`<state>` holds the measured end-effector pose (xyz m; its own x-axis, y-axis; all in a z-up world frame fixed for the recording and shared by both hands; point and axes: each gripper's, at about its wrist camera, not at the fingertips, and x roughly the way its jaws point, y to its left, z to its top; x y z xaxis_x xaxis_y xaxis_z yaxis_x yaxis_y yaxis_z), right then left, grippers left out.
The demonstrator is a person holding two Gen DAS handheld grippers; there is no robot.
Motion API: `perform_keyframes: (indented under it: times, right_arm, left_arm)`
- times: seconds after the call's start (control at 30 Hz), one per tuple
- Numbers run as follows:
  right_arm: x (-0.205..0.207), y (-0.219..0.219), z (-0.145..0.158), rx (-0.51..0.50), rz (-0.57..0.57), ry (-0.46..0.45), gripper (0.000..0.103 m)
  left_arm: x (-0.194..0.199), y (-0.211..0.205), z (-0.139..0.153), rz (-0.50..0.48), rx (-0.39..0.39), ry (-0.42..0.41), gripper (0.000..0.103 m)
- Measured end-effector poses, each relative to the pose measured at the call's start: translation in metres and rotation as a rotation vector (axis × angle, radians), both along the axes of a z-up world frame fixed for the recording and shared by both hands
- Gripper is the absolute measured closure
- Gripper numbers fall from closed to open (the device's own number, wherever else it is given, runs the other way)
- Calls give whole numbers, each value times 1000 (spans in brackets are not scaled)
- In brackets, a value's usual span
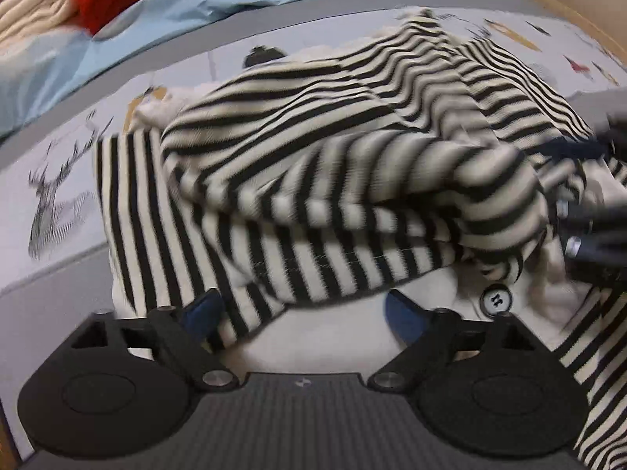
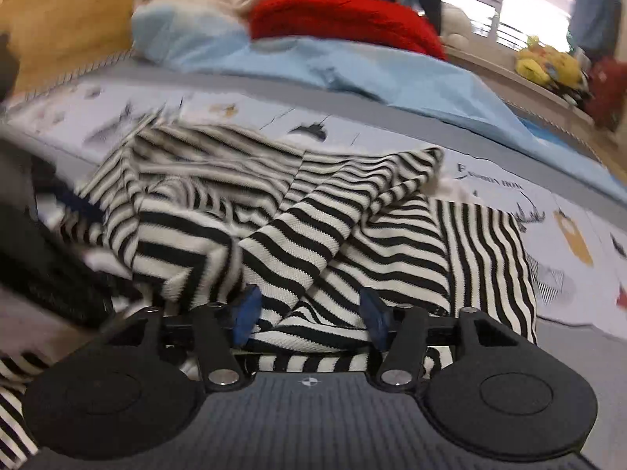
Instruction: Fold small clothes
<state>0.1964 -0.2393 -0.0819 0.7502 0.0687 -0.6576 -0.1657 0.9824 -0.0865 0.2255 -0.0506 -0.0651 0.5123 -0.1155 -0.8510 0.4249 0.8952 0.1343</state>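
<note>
Left wrist view: left tool (image 1: 303, 313) spread wide over the crumpled striped garment (image 1: 333, 164) on the printed bedsheet (image 1: 58, 180). Right tool (image 2: 309, 315) stands parted, striped cloth between its blue pads, unpinched.

Garment (image 1: 313, 164): lies crumpled on the printed sheet (image 1: 58, 180), just beyond both grippers.
Button (image 1: 497, 300): near edge of the garment, right of centre in the left wrist view.
Blanket (image 2: 352, 66): behind the garment, across the far side.
Piled clothes (image 2: 345, 19): on the blanket, farthest back.
</note>
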Motion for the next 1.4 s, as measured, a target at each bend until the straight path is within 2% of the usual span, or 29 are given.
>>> perform_keyframes:
  times: [0.07, 0.13, 0.2, 0.3, 0.4, 0.43, 0.53, 0.6, 0.67, 0.73, 0.83, 0.9, 1.03, 1.1, 1.27, 1.4]
  right_arm:
    - [-5, 1, -20, -77, -27, 72, 42]
    - [-20, -6, -19, -55, -71, 57, 42]
    - [-45, -16, 1, 26, -102, 72, 40]
    - [-107, -37, 32, 132, -197, 21, 34]
    - [-169, -54, 49, 127, -275, -23, 31]
    - [-188, -59, 53, 118, -297, -36, 29]
    - [-236, -80, 56, 128, -394, -58, 22]
    - [-253, -96, 48, 182, -448, -39, 22]
    - [-265, -114, 36, 279, -491, -9, 22]
    - [-273, -127, 21, 351, -514, 22, 22]
    - [-274, -141, 5, 391, -606, 53, 22]
    - [-276, -145, 4, 457, -570, 42, 22]
    - [-272, -144, -8, 500, -541, 92, 22]
    - [-268, -142, -15, 520, -528, 121, 22]
    - [-260, -131, -17, 477, -510, 138, 22]
    - [-255, -125, -18, 455, -497, 146, 21]
  left_arm:
    - [-4, 9, 2, 25, -12, 7, 6]
    - [-16, 22, 13, 52, -31, -15, 6]
    - [-33, 37, 26, 64, -76, -44, 6]
    - [-63, 54, 37, 99, -87, -50, 6]
    - [-103, 78, 48, 173, -132, -44, 4]
    - [-119, 89, 48, 215, -154, -36, 0]
    - [-152, 117, 46, 311, -196, -26, 0]
    - [-167, 127, 42, 361, -201, -13, 0]
    - [-177, 136, 43, 390, -229, -16, 0]
    - [-181, 147, 42, 413, -280, 18, 0]
    - [-183, 164, 34, 451, -370, 99, 0]
    - [-183, 173, 28, 477, -409, 141, 0]
    - [-181, 178, 16, 489, -439, 218, 0]
    - [-182, 178, 13, 487, -431, 220, 0]
    - [-185, 175, 10, 463, -413, 222, 0]
    - [-186, 171, 6, 418, -416, 274, 0]
